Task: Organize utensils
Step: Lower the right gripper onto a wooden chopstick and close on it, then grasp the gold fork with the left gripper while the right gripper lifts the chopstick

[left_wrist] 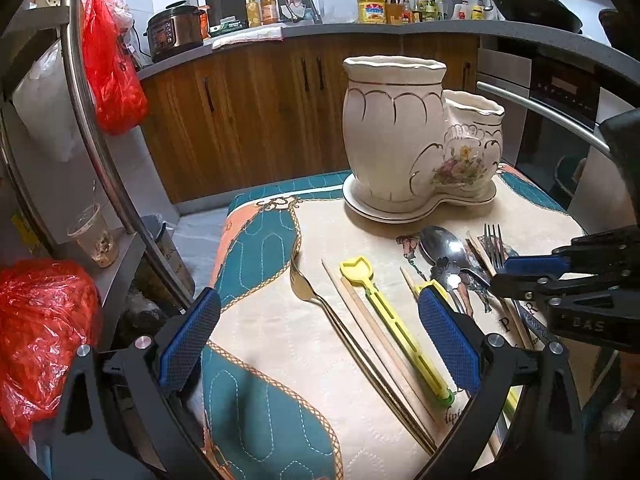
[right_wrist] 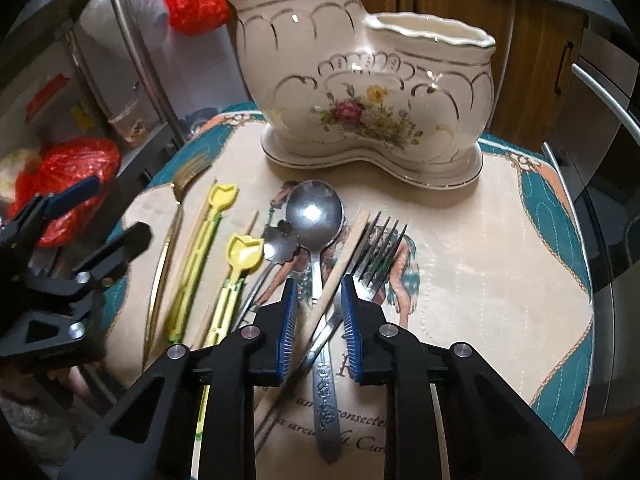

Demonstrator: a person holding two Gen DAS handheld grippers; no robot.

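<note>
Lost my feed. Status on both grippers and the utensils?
Left gripper open, idle. Right gripper narrowed around chopstick, spoon, fork handles; grip unclear. Holder empty.

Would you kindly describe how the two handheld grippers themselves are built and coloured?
Both are alike. The left gripper and right gripper have angular matte black plastic frames with triangular cut-outs, round silver bolt heads at the pivots, and blue cross-hatched rubber pads lining the fingers. White embossed letters mark the right gripper's side. No cables or sleeves show.

Wood cabinets [left_wrist: 256, 120] under grey counter [left_wrist: 320, 30] across top; oven [left_wrist: 560, 96] right; red bag [left_wrist: 112, 68] upper left.
</note>
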